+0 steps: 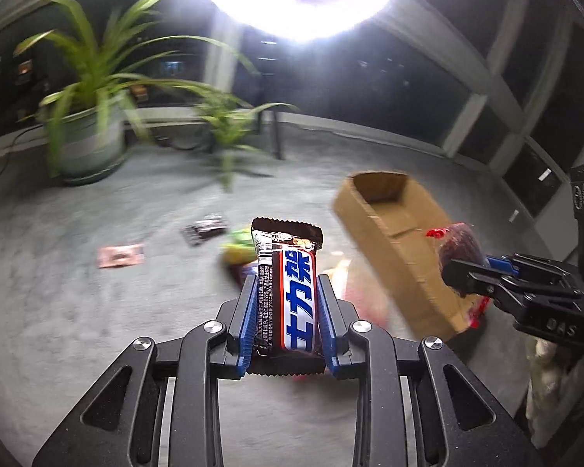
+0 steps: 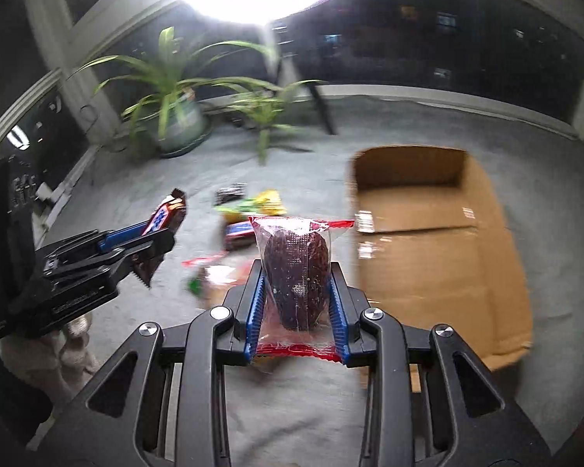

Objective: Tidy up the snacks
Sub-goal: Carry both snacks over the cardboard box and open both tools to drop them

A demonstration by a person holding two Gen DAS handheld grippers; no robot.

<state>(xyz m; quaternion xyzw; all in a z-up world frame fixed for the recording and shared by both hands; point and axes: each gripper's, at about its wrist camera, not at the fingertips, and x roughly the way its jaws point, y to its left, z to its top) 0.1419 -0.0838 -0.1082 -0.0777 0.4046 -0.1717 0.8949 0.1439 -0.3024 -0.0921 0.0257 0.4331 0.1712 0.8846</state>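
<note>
The left gripper (image 1: pixel 286 311) is clenched on a chocolate bar (image 1: pixel 288 295), and the right gripper (image 2: pixel 298 303) grasps a clear-wrapped dark snack (image 2: pixel 296 272), both lifted above the grey carpet (image 1: pixel 78 292). Loose snack packets (image 2: pixel 249 210) lie scattered just beyond them, with an open cardboard box (image 2: pixel 440 264) to the right. Two potted plants (image 1: pixel 85 116) stand far left by the dark windows (image 2: pixel 447 39), well clear.

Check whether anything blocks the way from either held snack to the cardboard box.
Nothing visible does. The left gripper holds the chocolate bar and the right gripper holds the wrapped dark snack, both above the floor. The box lies open to their right, with no lid and only bare floor between.
</note>
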